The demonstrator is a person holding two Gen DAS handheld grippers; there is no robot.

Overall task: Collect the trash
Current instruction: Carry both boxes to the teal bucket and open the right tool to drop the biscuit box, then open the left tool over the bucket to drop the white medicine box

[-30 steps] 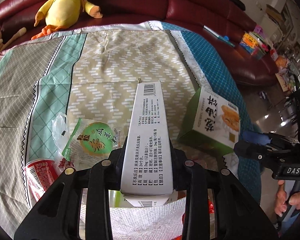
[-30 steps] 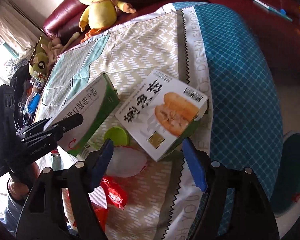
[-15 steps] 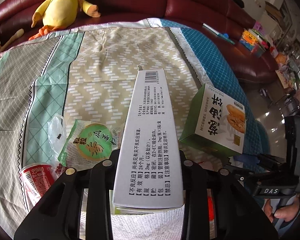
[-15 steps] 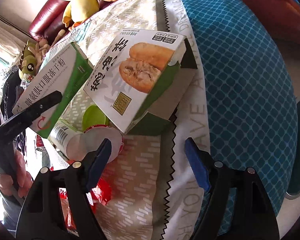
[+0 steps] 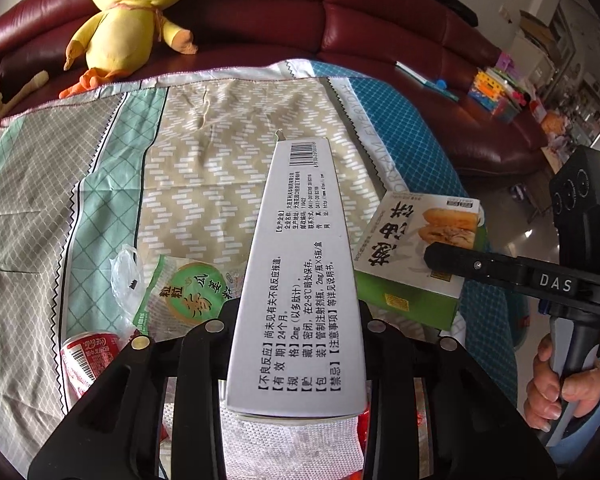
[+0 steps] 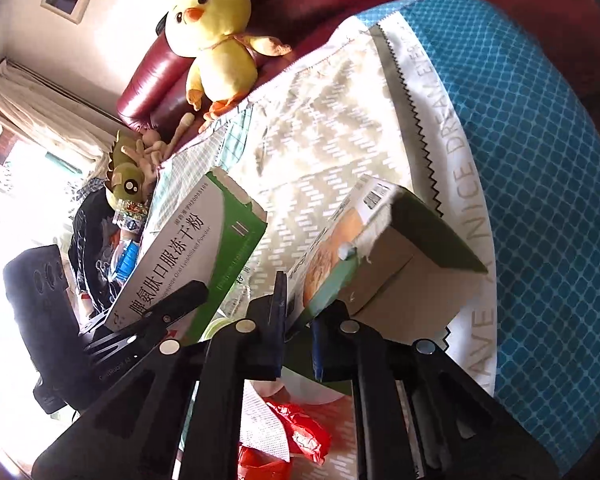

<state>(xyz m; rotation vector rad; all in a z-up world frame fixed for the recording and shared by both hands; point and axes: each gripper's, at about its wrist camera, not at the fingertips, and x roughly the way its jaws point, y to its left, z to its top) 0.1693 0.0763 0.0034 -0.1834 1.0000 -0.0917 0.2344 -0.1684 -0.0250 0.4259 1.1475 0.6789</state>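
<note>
Left claw (image 5: 296,344) clamped on long white medicine box (image 5: 300,264), raised over bench cloth (image 5: 204,176); right claw (image 6: 300,320) clamped on green snack box (image 6: 364,256). Best carried level, grips firm, clear of remaining litter.

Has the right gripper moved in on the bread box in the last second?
Yes. The right gripper has advanced onto the bread box, and its fingers are now closed on the box's near edge, where they were open and short of it before.

A yellow duck plush (image 5: 130,16) sits on the maroon sofa (image 5: 380,20) behind the patterned cloth (image 5: 204,168).
</note>
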